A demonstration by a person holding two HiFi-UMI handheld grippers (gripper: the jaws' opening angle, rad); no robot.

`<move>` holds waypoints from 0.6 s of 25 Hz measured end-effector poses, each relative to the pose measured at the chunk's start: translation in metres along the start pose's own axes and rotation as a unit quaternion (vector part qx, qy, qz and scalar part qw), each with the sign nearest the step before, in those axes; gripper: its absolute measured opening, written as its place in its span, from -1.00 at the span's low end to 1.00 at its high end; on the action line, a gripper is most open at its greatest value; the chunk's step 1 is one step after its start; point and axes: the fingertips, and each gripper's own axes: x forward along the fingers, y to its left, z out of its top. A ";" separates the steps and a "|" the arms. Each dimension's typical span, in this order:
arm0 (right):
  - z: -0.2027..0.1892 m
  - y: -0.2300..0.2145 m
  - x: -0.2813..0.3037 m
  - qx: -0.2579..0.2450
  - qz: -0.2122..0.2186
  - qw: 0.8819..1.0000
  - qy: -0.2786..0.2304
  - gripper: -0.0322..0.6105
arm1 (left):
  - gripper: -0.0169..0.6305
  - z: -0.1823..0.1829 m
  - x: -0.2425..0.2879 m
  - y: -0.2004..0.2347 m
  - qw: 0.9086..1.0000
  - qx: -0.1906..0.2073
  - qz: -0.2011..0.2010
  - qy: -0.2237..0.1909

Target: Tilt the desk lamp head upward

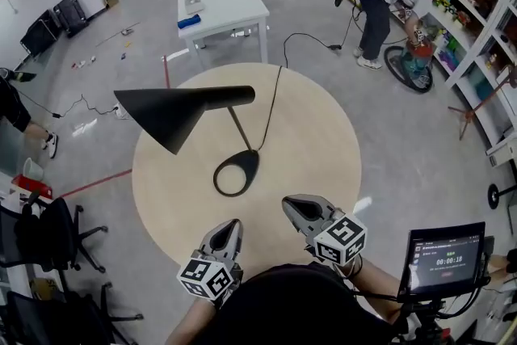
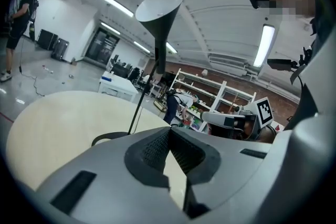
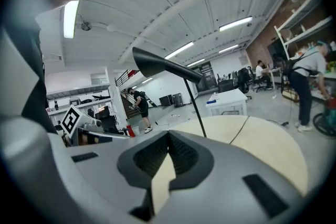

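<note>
A black desk lamp stands on the round wooden table [image 1: 323, 133]. Its cone-shaped head [image 1: 174, 113] points left and slightly down, and its ring base [image 1: 236, 172] lies near the table's middle. A black cord [image 1: 273, 105] runs from the base to the far edge. My left gripper [image 1: 229, 229] and right gripper [image 1: 292, 206] hover over the near edge, both shut and empty, apart from the lamp. The left gripper view shows the lamp head [image 2: 159, 10] high above its shut jaws. In the right gripper view the lamp head [image 3: 157, 64] is ahead and to the left.
A white table [image 1: 220, 6] stands beyond the round one. A person [image 1: 388, 0] bends at the shelves [image 1: 477, 20] at the far right. A tablet on a stand [image 1: 447, 258] is at my right, office chairs [image 1: 48, 238] at my left.
</note>
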 end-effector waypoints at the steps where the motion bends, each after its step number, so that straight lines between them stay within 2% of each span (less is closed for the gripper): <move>1: -0.001 0.001 0.000 -0.006 -0.004 1.000 0.000 -0.89 | -0.93 -0.003 0.000 0.000 1.000 0.005 0.000 0.004; 7: -0.001 0.000 -0.010 -0.037 -0.046 0.998 -0.012 -0.89 | -0.93 -0.010 0.001 -0.007 0.999 0.036 0.000 0.015; 11: 0.004 0.004 -0.007 -0.049 -0.046 0.998 -0.010 -0.89 | -0.93 0.002 0.005 -0.012 0.998 0.061 -0.011 0.001; 15: 0.015 0.010 0.001 -0.067 -0.042 0.997 -0.013 -0.89 | -0.93 0.014 0.007 -0.010 0.998 0.061 -0.012 -0.003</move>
